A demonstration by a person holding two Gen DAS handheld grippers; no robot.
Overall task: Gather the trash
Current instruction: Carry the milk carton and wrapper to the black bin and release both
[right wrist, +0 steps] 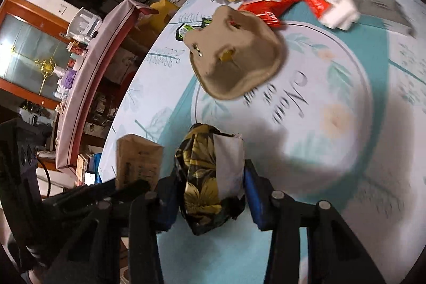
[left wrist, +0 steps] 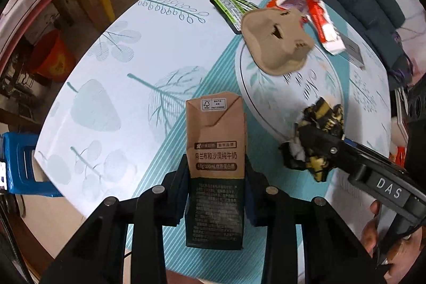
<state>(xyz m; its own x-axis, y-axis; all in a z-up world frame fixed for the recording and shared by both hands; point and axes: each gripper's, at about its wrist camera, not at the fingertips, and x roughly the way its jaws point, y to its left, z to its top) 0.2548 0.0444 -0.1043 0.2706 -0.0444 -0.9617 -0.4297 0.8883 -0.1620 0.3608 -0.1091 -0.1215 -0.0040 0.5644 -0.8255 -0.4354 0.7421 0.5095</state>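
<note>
Two grippers, each pinching one piece of trash above the table (left wrist: 111, 65). The left gripper (left wrist: 215, 177) clamps one brown milk carton (left wrist: 215, 151) between its fingers, over the near edge. The right gripper (right wrist: 210, 193) squeezes one crumpled black-and-gold wrapper (right wrist: 207, 172) — just right of the carton. Toward the far edge lie one brown pulp tray (left wrist: 277, 41), one red-and-white pack (left wrist: 319, 17) and one green-black tube (left wrist: 231, 7).

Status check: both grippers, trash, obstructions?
Left gripper shut on milk carton. Right gripper shut on crumpled wrapper. Cardboard tray, red packaging remain on table.
</note>
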